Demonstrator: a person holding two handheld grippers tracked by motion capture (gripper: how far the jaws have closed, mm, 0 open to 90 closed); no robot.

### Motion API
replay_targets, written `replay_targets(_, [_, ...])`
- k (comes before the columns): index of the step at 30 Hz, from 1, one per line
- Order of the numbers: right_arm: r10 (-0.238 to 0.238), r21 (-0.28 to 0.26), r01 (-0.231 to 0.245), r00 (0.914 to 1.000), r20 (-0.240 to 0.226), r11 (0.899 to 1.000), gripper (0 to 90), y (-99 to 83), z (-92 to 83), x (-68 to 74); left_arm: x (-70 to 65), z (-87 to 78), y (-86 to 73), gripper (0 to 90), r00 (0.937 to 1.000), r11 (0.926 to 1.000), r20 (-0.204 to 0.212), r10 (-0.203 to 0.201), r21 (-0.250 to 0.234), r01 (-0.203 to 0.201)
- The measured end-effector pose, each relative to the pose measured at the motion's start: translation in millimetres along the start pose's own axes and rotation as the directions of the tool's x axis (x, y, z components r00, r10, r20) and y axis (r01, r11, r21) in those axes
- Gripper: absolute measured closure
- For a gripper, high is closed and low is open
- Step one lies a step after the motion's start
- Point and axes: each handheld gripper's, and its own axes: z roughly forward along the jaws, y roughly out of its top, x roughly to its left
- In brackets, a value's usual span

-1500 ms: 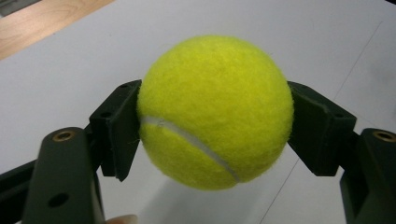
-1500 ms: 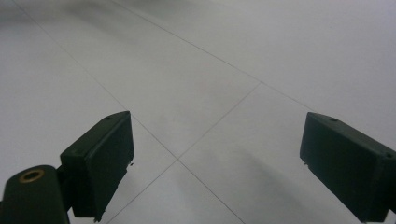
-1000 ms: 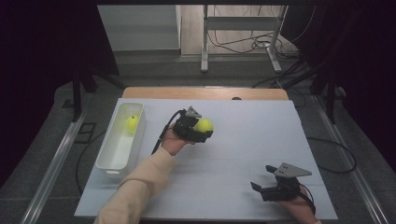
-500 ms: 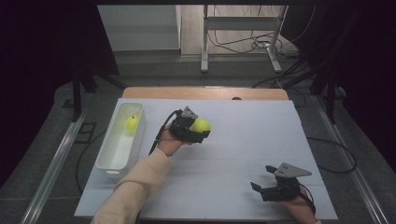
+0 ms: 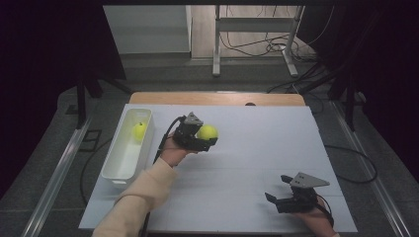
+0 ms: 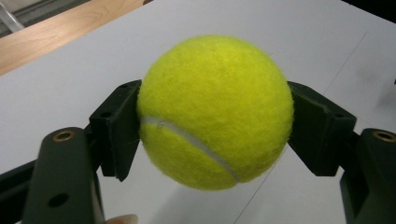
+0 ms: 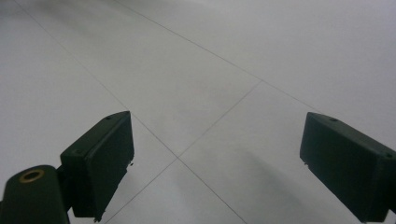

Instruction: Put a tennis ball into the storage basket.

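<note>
While the right gripper [image 5: 284, 195] sat idle with jaws apart, the left gripper [image 5: 205, 140], clamped on the tennis ball [image 5: 207, 132], had drifted leftward toward the white bin [image 5: 114, 170], so drop-off looked close.

Fuzzy felt tennis ball [image 6: 215, 112], matt black claw [image 6: 212, 135] – perhaps plastic, smooth white table [image 5: 257, 148]
</note>
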Motion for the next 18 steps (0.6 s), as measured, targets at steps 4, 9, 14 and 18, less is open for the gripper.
replay_targets(4, [0.0, 0.002, 0.0, 1.0, 0.002, 1.0, 10.3, 0.0, 0.2, -0.1, -0.8, -5.9, -1.6, 26.5, 0.9998, 0.9999, -0.016, 0.012, -0.008, -0.012])
replay_targets(9, [-0.001, 0.01, 0.001, 1.0, 0.008, 1.0, 10.4, -0.1, 0.7, -0.2, -0.3, -11.5, -4.5, 26.5, 0.9999, 0.9998, -0.014, 0.009, -0.015, -0.009])
replay_targets(14, [0.0, 0.017, 0.0, 0.9999, 0.016, 1.0, 10.3, -0.3, 0.8, 0.0, 3.2, -18.6, -7.8, 26.5, 0.9998, 0.9997, -0.02, -0.002, -0.024, 0.002])
replay_targets(18, [0.002, 0.015, -0.002, 0.9999, 0.011, 1.0, 10.3, -0.4, 1.2, -0.2, 7.0, -23.0, -9.2, 26.5, 0.9996, 0.9995, -0.026, -0.012, -0.03, 0.011])
